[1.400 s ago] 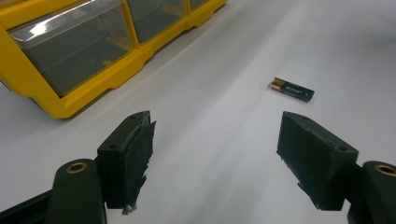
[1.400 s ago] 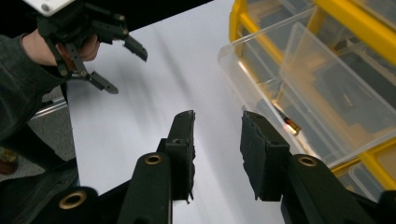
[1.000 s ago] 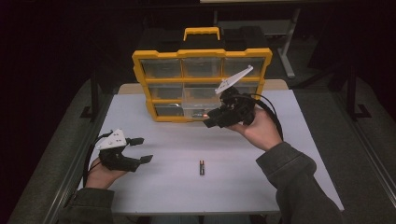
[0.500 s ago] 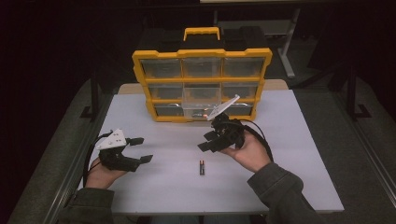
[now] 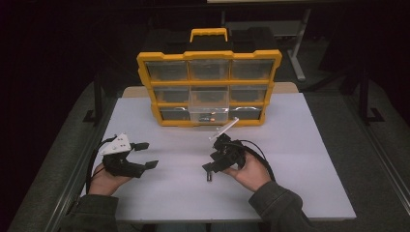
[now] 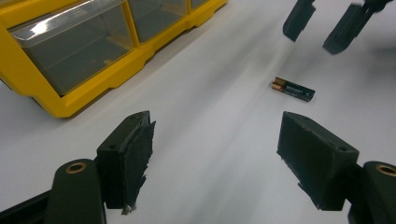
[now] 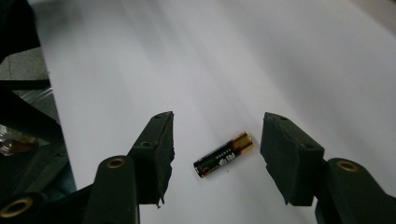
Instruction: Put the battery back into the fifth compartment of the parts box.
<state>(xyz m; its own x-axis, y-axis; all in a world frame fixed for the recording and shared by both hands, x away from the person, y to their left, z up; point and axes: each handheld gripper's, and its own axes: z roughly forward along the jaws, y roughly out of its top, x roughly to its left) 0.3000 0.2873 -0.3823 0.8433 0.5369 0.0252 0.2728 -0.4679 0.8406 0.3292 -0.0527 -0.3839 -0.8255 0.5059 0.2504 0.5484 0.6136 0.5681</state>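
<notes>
The right gripper [image 7: 215, 148], its jaws just having been opening, is hovering spread over the small black-and-gold cylindrical battery [image 7: 223, 154] lying on the white table [image 5: 300, 145], untouched. The left gripper [image 6: 215, 154] is resting wide open, well apart.

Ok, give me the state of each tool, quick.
Left tool: open, empty, resting on the table.
Right tool: open, jaws just been opening, holding nothing, battery lying between them untouched.

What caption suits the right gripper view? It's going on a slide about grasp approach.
Right gripper, jaws open, poised over a battery lying loose on the white table.
</notes>
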